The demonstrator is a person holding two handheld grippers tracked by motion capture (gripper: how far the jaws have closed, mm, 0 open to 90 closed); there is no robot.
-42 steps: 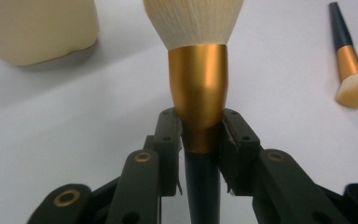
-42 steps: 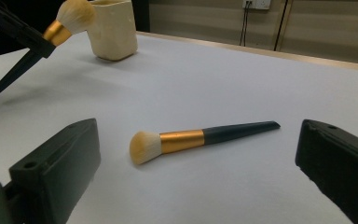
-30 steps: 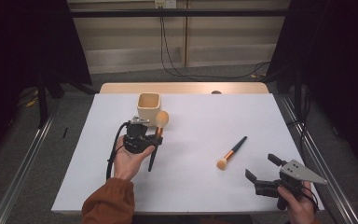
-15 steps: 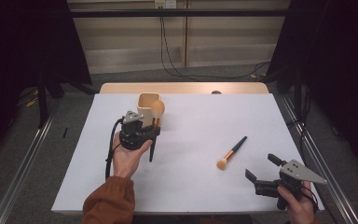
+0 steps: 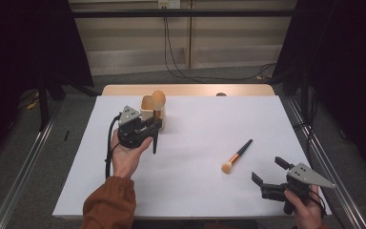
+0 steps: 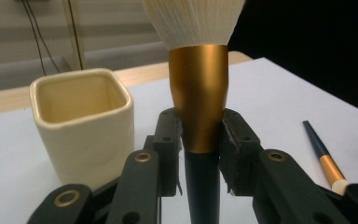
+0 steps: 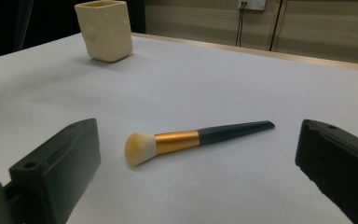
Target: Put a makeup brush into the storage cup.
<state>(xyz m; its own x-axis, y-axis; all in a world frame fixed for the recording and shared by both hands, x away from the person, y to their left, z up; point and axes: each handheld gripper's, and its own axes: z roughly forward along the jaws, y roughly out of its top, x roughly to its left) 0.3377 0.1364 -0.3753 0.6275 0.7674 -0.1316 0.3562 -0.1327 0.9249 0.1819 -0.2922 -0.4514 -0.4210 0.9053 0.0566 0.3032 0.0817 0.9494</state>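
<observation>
Two makeup brushes on a white table (image 5: pixel 195 191). First brush (image 5: pixel 156 110): held upright in the left gripper (image 5: pixel 148 131), long axis vertical, bristle head up, dark handle pointing down toward the table; the jaws are closed narrowly on the lower end of its gold collar, seen close in the left gripper view (image 6: pixel 199 107). It stands just beside the cream square cup (image 5: pixel 153 114), at the cup's 3 o'clock side in the high view; whether it touches the cup cannot be told. Second brush (image 5: pixel 237 156): lying flat on the table, well apart from the cup, toward 4 o'clock from it. Long axis diagonal, bristle head pointing to 7 o'clock, dark handle tip to 1 o'clock, gold collar between. Right gripper (image 5: pixel 272 175): held in the person's hand at the table's near right corner, jaws spread wide with nothing between them, the lying brush (image 7: pixel 191 139) resting ahead of them, apart. Cup (image 7: pixel 104 30) stands open side up.
</observation>
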